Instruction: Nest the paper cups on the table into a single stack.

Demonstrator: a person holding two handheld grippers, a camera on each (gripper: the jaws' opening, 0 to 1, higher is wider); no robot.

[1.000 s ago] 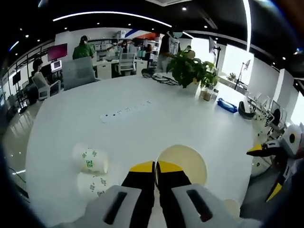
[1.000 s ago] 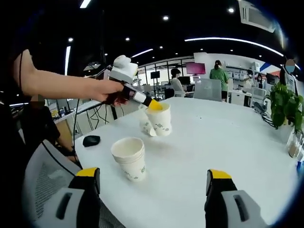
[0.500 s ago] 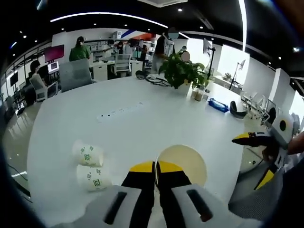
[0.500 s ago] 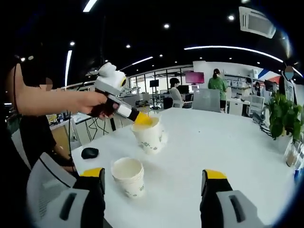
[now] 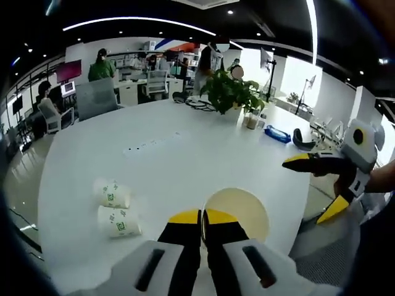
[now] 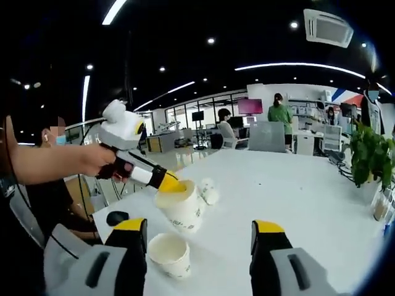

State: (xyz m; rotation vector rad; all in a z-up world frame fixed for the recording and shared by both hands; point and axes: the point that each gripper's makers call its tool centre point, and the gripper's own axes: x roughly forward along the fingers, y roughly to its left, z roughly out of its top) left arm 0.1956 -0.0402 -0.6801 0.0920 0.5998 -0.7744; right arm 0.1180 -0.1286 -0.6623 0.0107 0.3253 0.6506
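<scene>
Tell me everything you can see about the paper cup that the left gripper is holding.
The held paper cup is white with a green printed logo on its wall and a cream inside. The left gripper pinches its rim with shut yellow-tipped jaws. It hangs tilted in the air above the white table, over an upright paper cup standing near the table edge. In the left gripper view its open mouth faces the camera.

In the left gripper view the held cup (image 5: 237, 213) is hidden below its rim by the fingers (image 5: 185, 237). At 5 o'clock in the right gripper view, the upright cup (image 6: 168, 254) is partly covered by that gripper's finger.
</scene>
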